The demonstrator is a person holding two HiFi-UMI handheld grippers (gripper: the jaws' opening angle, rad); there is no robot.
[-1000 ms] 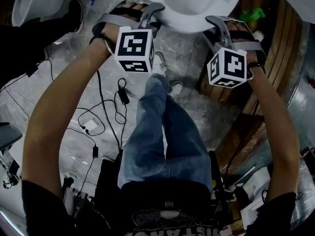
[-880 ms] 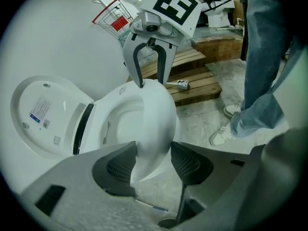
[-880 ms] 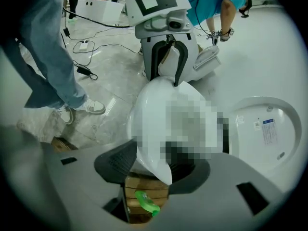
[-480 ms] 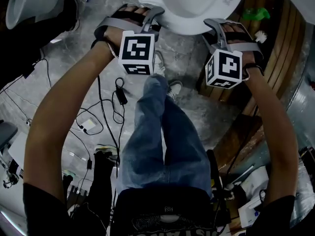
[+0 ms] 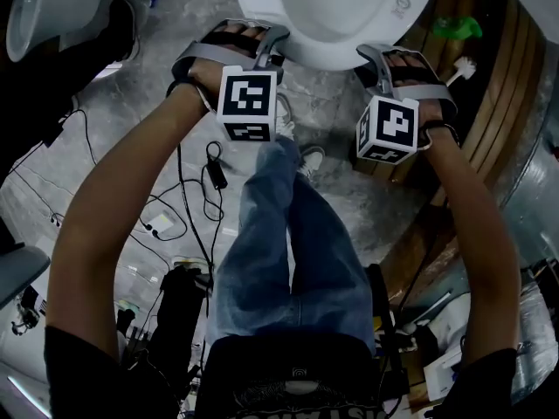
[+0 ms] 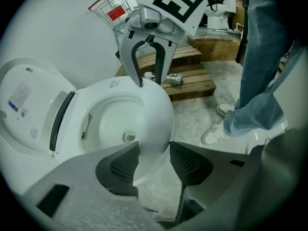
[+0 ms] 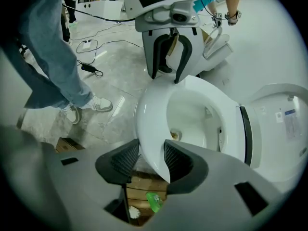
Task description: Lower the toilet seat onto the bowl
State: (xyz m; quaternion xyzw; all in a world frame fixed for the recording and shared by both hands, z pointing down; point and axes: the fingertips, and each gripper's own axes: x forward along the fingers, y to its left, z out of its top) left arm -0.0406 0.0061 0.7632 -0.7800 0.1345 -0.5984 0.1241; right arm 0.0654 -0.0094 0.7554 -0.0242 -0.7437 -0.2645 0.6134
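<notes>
Clamping toilet seat (image 6: 161, 112) front rim with left gripper (image 6: 154, 153) and right gripper (image 7: 151, 160), jaws fairly wide, right's just closing onto it. Holding seat low over bowl (image 7: 192, 121), lid (image 7: 281, 129) upright behind.

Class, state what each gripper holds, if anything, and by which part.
The white oval plastic toilet seat, by its front rim: the left gripper clamps one side, the right gripper the other, both pairs of jaws having just closed further on it.
</notes>
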